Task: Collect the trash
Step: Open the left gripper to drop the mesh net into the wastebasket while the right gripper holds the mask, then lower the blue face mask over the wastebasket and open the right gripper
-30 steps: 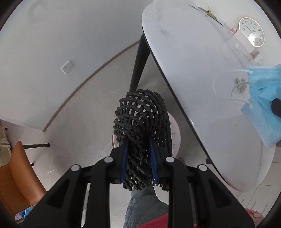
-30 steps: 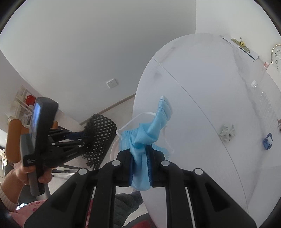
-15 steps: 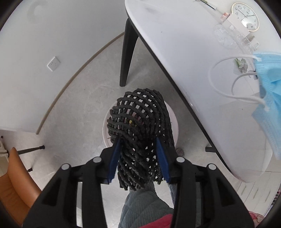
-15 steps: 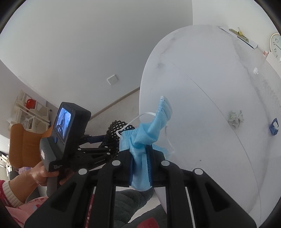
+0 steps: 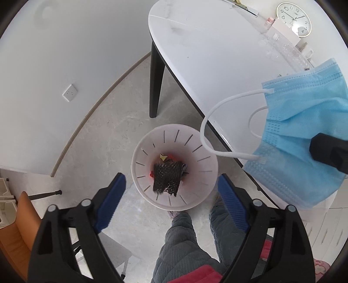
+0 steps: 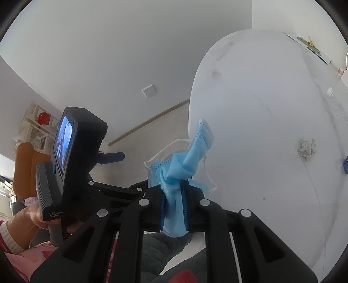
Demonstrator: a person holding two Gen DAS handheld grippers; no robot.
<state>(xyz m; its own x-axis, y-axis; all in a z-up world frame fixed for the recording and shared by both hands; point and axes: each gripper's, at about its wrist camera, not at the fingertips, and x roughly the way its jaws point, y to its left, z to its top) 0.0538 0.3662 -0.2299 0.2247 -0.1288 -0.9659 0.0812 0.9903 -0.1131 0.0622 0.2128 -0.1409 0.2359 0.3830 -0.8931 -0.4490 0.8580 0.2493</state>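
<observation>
My left gripper [image 5: 171, 191] is open and empty, held above a white slotted trash bin [image 5: 202, 141] on the floor. A black mesh net [image 5: 167, 178] lies inside the bin on other scraps. My right gripper [image 6: 174, 196] is shut on a blue face mask [image 6: 187, 161], held beside the table's edge. The mask also shows in the left wrist view [image 5: 304, 135], hanging at the right above the bin's level with its white ear loops dangling. A crumpled paper wad [image 6: 306, 147] lies on the white table [image 6: 250, 130].
The white oval table [image 5: 217, 54] has a black leg [image 5: 155, 82] just behind the bin. A clock [image 5: 293, 18], a clear bottle [image 5: 287, 48] and a small blue item [image 6: 345, 165] sit at its far side. An orange chair [image 5: 13, 228] stands left. The person's legs [image 5: 182, 243] are below.
My left gripper opened and the black mesh net dropped out of it into the bin. The right gripper with the mask has come closer to the bin.
</observation>
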